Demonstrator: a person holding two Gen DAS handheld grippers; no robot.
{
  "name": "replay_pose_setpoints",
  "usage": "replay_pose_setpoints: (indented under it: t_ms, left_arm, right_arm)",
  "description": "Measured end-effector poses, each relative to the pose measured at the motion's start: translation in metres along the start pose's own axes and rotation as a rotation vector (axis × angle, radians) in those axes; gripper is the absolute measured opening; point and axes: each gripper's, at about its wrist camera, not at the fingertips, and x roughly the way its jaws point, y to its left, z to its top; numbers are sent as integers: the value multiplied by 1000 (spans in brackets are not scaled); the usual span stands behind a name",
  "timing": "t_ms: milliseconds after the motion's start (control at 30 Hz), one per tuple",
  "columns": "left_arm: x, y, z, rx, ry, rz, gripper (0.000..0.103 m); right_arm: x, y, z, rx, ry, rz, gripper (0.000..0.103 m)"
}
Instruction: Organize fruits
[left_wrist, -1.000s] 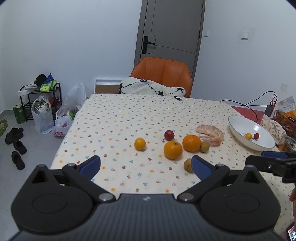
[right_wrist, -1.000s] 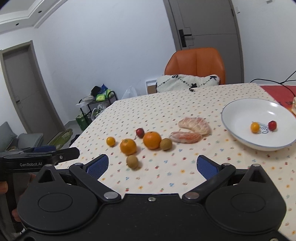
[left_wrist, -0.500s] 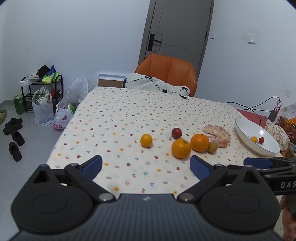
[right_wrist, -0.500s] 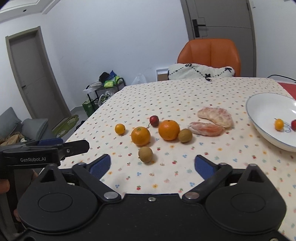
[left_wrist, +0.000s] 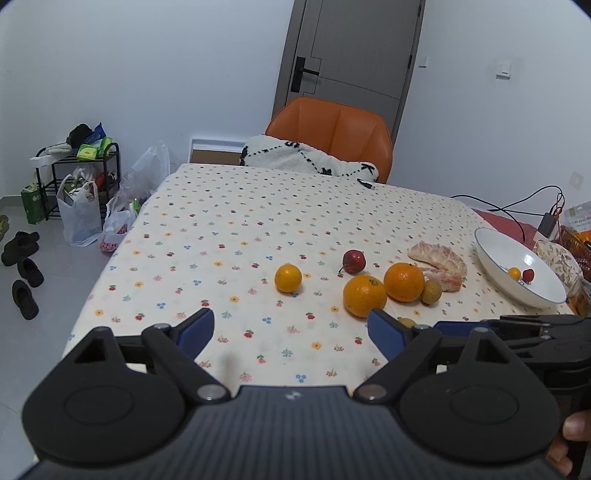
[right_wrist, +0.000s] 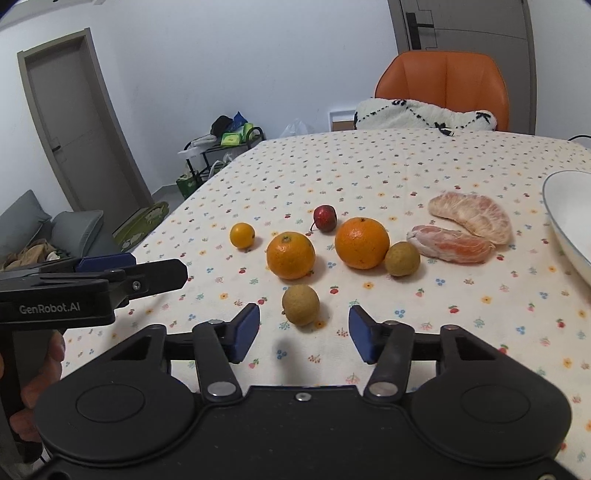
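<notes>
Loose fruit lies on the dotted tablecloth: two oranges, a small yellow fruit, a small red fruit, two brownish round fruits and peeled pomelo segments. My right gripper is closing, its pads still apart; the nearer brownish fruit sits just ahead of the gap, untouched. My left gripper is also closing, still wide, with only cloth between its fingers. The white bowl at the right holds a tiny yellow fruit and a tiny red fruit.
An orange chair with a white blanket stands at the table's far edge. Cables and a basket lie beyond the bowl. Bags, a rack and shoes are on the floor at the left. The left gripper's body hovers beside the table's left edge.
Both grippers have moved in toward the fruit and slightly down. The right jaws have narrowed a lot, the left ones a little. The nearer brownish fruit now lies close before the right fingertips.
</notes>
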Motion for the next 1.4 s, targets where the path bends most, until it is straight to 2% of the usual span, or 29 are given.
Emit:
replay_pose_setpoints:
  t_ms: [100, 233, 367, 567, 1033, 1133, 1200, 1400]
  left_arm:
    - [5, -1, 1, -1, 8, -5, 87]
    - [13, -5, 3, 3, 20, -13, 84]
    - [20, -13, 6, 21, 29, -30, 80]
    - [34, -23, 10, 5, 37, -43, 67]
    - [63, -54, 14, 71, 76, -73, 59]
    - [73, -56, 14, 80, 94, -54, 49]
    - [78, -56, 13, 68, 113, -50, 36]
    - [68, -64, 15, 86, 78, -78, 36]
  right_arm:
    - [6, -1, 1, -9, -1, 6, 53]
    - [14, -3, 2, 2, 11, 28, 24]
    - [14, -9, 3, 19, 4, 44, 23]
    - [6, -18, 5, 45, -21, 38, 23]
    - [-14, -43, 10, 85, -68, 1, 23]
    - [-18, -48, 10, 93, -80, -6, 23]
    - [-20, -52, 9, 106, -84, -9, 23]
    - [-29, -61, 9, 131, -103, -59, 23]
